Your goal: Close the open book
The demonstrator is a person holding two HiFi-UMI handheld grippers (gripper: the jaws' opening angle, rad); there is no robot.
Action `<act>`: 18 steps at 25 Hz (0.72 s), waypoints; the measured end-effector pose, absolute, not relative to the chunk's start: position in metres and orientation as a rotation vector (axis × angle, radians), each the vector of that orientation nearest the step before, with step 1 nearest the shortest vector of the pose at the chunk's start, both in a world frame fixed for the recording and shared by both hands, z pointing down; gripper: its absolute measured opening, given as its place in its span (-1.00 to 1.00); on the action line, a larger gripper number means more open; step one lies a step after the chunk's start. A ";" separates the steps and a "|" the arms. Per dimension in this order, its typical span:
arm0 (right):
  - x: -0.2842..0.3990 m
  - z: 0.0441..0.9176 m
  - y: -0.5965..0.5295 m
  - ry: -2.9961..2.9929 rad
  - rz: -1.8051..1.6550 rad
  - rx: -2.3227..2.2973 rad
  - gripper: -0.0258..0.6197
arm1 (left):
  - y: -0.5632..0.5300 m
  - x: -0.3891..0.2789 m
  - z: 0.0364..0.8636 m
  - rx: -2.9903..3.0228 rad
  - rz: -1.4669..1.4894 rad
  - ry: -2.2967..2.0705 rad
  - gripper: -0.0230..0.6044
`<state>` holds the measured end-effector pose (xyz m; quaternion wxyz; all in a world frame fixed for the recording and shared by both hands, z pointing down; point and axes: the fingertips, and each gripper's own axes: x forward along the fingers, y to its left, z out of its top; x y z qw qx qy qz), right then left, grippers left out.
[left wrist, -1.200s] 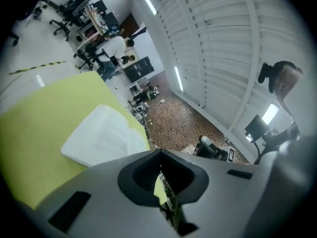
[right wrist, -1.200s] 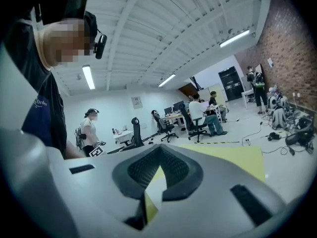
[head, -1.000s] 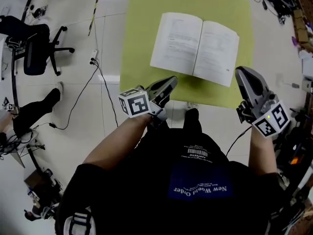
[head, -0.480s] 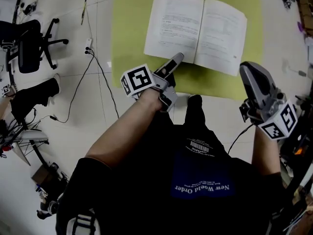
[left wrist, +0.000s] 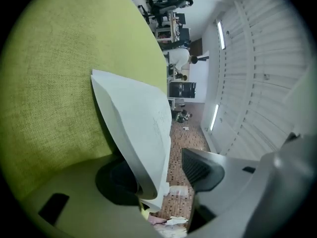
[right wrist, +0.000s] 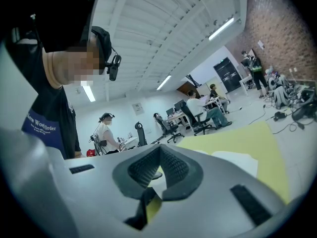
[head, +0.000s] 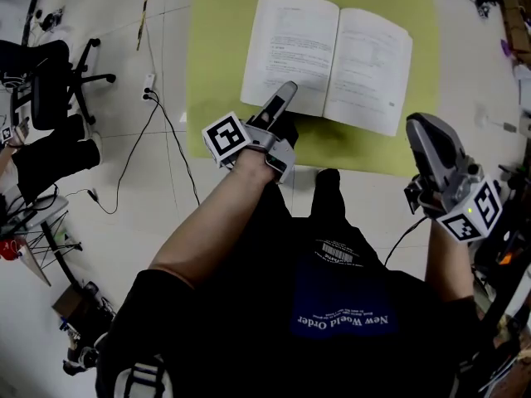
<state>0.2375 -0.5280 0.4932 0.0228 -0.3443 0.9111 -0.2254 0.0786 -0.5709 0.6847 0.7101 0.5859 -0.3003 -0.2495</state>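
Observation:
An open book [head: 328, 60] lies flat on a yellow-green mat [head: 216, 73] on the floor. My left gripper [head: 282, 91] reaches onto the near edge of the book's left half. In the left gripper view the book's pages [left wrist: 143, 128] stand between the jaws of the left gripper [left wrist: 158, 175]. The pages lie against the dark left pad [left wrist: 116, 182]; the right pad [left wrist: 200, 167] stands apart from them, so the jaws are open. My right gripper [head: 417, 127] hovers off the book's near right corner, shut and empty. The right gripper [right wrist: 159, 152] sees the book [right wrist: 237, 162] ahead.
A black office chair [head: 50, 81] and a cable with a plug strip [head: 149, 85] lie on the white floor to the left. A person's legs [head: 50, 160] show at the left edge. Gear and cables crowd the right edge [head: 514, 65].
My left gripper has moved forward from the mat's near edge to the book, rolled, and now has the left pages between its jaws. The right gripper has stayed in place.

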 end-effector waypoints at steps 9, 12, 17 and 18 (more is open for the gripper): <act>0.244 0.489 -0.526 2.819 -0.702 -1.091 -0.97 | -0.581 0.086 0.650 1.636 -0.495 -0.753 -0.69; 0.246 0.487 -0.527 2.815 -0.696 -1.095 -0.97 | -0.583 0.090 0.646 1.818 -0.359 -0.800 -0.69; 0.251 0.483 -0.526 2.803 -0.681 -1.107 -0.97 | -0.580 0.109 0.629 2.003 -0.171 -0.802 -0.69; 0.253 0.482 -0.525 2.801 -0.679 -1.110 -0.97 | -0.579 0.112 0.627 2.035 -0.131 -0.804 -0.69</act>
